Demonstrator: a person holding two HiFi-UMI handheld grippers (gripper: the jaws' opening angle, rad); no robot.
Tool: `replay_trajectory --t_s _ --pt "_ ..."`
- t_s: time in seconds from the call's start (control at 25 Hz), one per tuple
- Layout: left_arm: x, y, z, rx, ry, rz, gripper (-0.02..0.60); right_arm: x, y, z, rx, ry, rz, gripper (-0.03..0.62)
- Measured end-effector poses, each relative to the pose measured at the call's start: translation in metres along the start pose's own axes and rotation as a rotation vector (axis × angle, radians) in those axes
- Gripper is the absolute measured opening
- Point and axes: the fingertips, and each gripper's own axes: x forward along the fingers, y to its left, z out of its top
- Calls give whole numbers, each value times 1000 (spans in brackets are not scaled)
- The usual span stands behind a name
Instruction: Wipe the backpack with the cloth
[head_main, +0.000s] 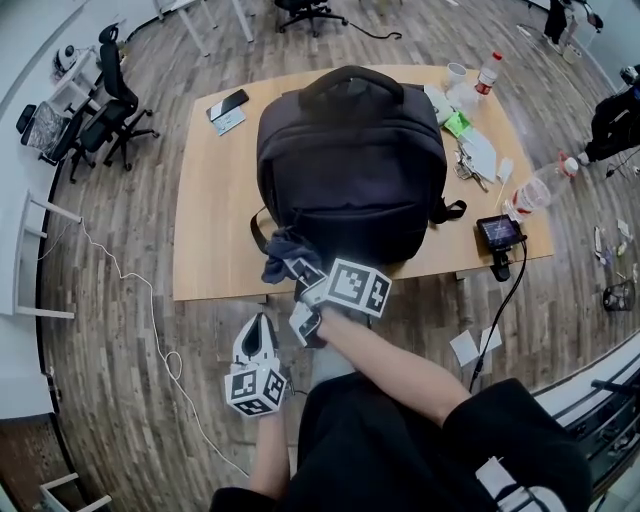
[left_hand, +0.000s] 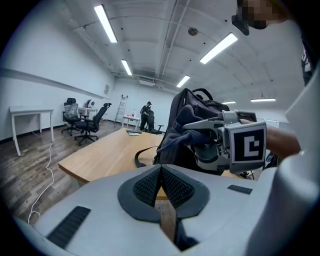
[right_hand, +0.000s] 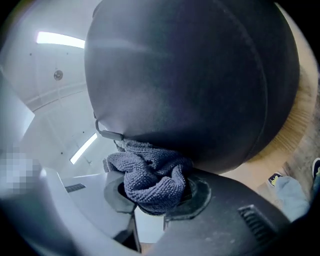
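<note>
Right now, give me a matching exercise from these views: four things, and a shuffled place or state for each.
Things:
1 backpack
2 cloth
3 left gripper
4 phone

Places or states:
A shut, nothing between the jaws
B black, in the middle of the table
C far left corner of the table
D clamped in the right gripper, against the backpack

Pairs: 1-B, 2-D, 3-A, 4-C

no legible words, brands or numbers; only square markers on left cube (head_main: 256, 388) and right cube (head_main: 358, 287)
</note>
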Motion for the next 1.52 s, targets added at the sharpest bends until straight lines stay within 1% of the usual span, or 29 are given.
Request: replay_trajectory --t_s 0.2,0.36,0.44,0.56,0.72,0.84,0.92,0.96,1.0,1.04,1.08,1.16,1.2,1.24,1.28,1.32,1.4,1.52 --pt "11 -14 -2 20 13 -35 17 -30 2 25 -7 -12 20 115" --pt "29 -26 9 67 -13 -101 17 -56 9 49 -61 -30 33 115" --pt "48 -29 19 107 -29 -135 17 -69 8 59 -68 -41 31 115" --pt "82 -34 33 164 -33 -169 18 -88 2 72 -94 -61 18 115" --pt "124 -49 51 279 -32 -234 18 -111 -3 90 -98 -96 1 115" --pt "135 -53 60 364 -46 -250 17 -128 -6 104 -119 -118 -23 115" --pt "135 -55 63 430 -53 -277 17 -140 -7 117 -165 -133 -50 115" --pt "134 -59 62 459 -52 -299 17 -148 -7 124 -213 -143 -75 115" --pt "133 -63 61 484 -49 -325 17 -155 -7 133 -287 -158 -108 115" --pt "131 -67 58 504 -46 -352 15 -162 -7 143 -397 -179 -150 115" --pt "130 -72 56 521 -42 -381 15 -169 -6 155 -547 -203 -201 115" --pt "127 -84 51 545 -39 -434 15 -178 2 177 -915 -248 -312 115" --pt "126 -89 48 553 -38 -448 15 -180 8 185 -1090 -264 -361 116" --pt "125 -92 47 555 -38 -448 15 -180 13 190 -1237 -271 -400 117" --pt "124 -94 46 549 -40 -438 15 -177 18 192 -1353 -270 -429 117" --pt "124 -93 45 533 -43 -422 15 -173 22 192 -1441 -267 -452 117" --pt "124 -91 45 487 -48 -397 15 -165 30 188 -1565 -263 -481 117" --pt "123 -90 43 427 -42 -370 15 -150 43 176 -1675 -226 -475 117"
